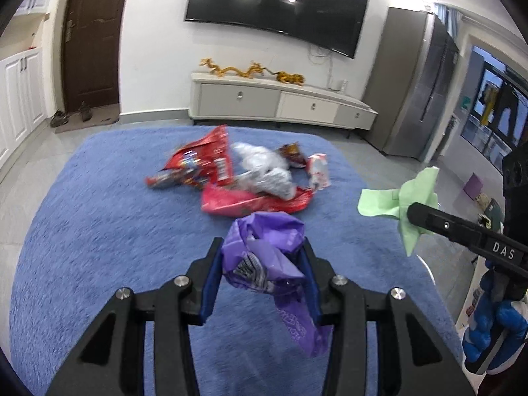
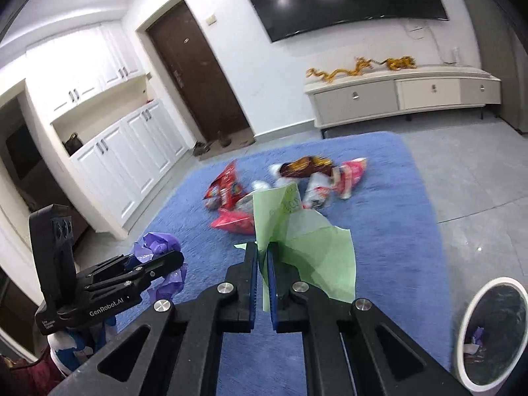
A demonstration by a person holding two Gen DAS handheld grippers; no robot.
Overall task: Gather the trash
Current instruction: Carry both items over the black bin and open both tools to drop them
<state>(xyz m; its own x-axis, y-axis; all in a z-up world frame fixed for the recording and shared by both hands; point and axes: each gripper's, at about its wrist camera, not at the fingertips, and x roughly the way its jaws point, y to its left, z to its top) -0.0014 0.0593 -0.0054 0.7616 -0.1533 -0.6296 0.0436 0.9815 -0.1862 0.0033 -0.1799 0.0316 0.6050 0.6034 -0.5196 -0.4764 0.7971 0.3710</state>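
Note:
My left gripper (image 1: 262, 246) is shut on a crumpled purple wrapper (image 1: 264, 254) and holds it above the blue rug (image 1: 99, 231). It also shows in the right wrist view (image 2: 165, 260) at lower left with the purple wrapper (image 2: 155, 247). My right gripper (image 2: 263, 247) is shut on a green paper sheet (image 2: 310, 247), held above the rug (image 2: 396, 214). In the left wrist view the right gripper (image 1: 412, 213) sits at the right with the green paper (image 1: 389, 201). A pile of wrappers, red (image 1: 204, 161), white (image 1: 264, 168) and brown (image 2: 303, 166), lies on the rug beyond both grippers.
A round white-rimmed trash bin (image 2: 491, 333) with a dark liner stands at the lower right, off the rug on grey tile. A low TV cabinet (image 1: 280, 102) and a wall TV (image 1: 280, 3) are behind. White cupboards (image 2: 125, 145) and a brown door (image 2: 198, 76) lie to the left.

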